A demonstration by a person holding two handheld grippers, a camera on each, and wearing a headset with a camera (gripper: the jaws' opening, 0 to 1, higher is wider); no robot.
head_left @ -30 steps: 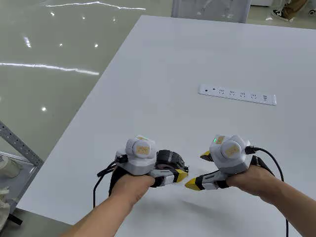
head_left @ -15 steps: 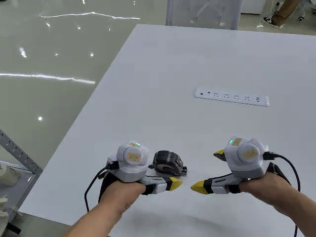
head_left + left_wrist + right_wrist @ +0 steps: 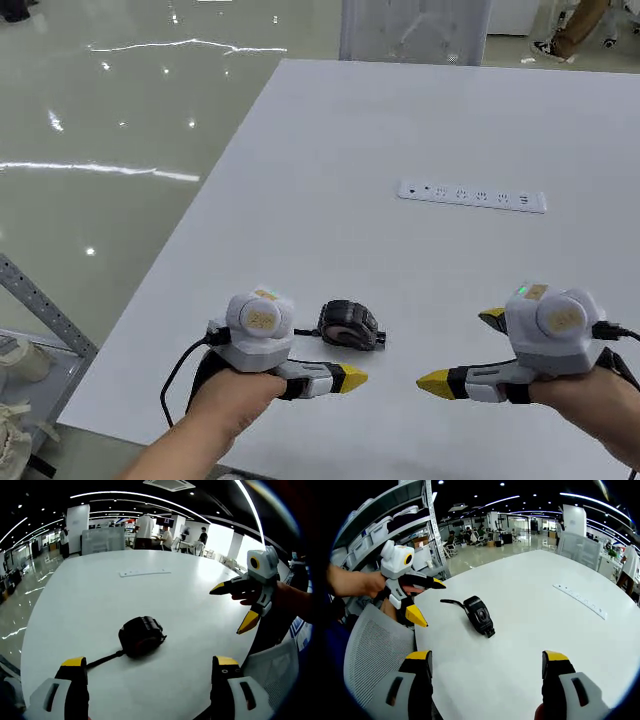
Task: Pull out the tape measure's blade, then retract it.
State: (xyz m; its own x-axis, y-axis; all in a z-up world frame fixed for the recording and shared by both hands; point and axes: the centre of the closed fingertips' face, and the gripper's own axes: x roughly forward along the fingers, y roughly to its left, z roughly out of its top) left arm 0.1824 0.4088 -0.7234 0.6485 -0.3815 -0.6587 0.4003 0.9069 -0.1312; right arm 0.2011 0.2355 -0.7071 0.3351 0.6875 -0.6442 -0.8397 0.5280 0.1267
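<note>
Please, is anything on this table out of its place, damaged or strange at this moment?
Nothing stands out. The tape measure rests on the white table between the open left tool and right tool, touched by neither, with no blade drawn out and its black strap lying loose. The power strip lies farther back, flat.

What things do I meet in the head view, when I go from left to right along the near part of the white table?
left gripper → tape measure → right gripper
</note>
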